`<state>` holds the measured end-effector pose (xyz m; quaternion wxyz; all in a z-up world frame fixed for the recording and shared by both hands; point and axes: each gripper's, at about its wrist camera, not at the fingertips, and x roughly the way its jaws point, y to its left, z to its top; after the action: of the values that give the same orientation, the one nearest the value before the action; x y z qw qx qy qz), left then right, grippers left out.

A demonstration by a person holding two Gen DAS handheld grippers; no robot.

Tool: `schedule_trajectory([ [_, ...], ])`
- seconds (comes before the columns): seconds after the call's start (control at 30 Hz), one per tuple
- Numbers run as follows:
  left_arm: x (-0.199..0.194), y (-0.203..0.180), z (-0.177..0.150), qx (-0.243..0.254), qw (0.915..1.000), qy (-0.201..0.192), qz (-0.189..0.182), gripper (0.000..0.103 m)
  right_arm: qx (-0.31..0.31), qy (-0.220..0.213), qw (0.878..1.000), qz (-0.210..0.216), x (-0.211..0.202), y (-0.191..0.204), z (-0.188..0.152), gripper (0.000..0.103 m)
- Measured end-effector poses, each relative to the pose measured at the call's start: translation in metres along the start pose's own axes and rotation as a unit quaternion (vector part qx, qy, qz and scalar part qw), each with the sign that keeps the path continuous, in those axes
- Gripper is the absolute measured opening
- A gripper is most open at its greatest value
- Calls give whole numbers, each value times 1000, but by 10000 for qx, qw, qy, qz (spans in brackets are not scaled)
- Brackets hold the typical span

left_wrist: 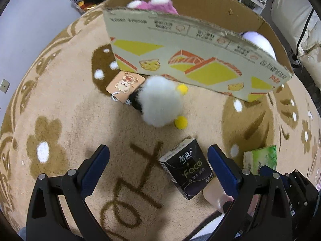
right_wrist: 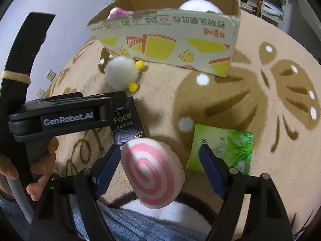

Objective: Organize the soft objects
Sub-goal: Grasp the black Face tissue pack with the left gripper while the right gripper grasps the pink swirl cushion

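Observation:
A white fluffy plush with yellow feet (left_wrist: 160,102) lies on the rug just before the cardboard box (left_wrist: 180,60); it also shows in the right wrist view (right_wrist: 122,73). A pink plush (left_wrist: 158,5) and a white plush (left_wrist: 258,42) lie in the box. My left gripper (left_wrist: 158,160) is open above the rug, the black tissue pack (left_wrist: 187,172) between its fingers. My right gripper (right_wrist: 160,156) is open around a white squishy toy with a pink spiral (right_wrist: 153,172). A green tissue pack (right_wrist: 222,150) lies to its right.
A small card tag with a bead chain (left_wrist: 124,84) lies left of the fluffy plush. The beige patterned rug (left_wrist: 60,110) covers the floor. The box (right_wrist: 170,38) stands at the far side. Shelves and furniture (right_wrist: 272,2) stand behind it.

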<state>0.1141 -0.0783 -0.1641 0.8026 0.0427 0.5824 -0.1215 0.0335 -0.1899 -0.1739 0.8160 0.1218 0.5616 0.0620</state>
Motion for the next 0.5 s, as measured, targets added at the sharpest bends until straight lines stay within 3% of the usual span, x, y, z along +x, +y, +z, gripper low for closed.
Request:
schedule_trajectory([
  [0.27, 20, -8, -4, 225, 9992, 283, 186, 97, -17, 71, 10000, -2, 4, 3, 1, 84],
  [0.5, 27, -6, -4, 135, 9991, 386, 131, 97, -111, 116, 9999, -57, 5, 5, -3, 83],
])
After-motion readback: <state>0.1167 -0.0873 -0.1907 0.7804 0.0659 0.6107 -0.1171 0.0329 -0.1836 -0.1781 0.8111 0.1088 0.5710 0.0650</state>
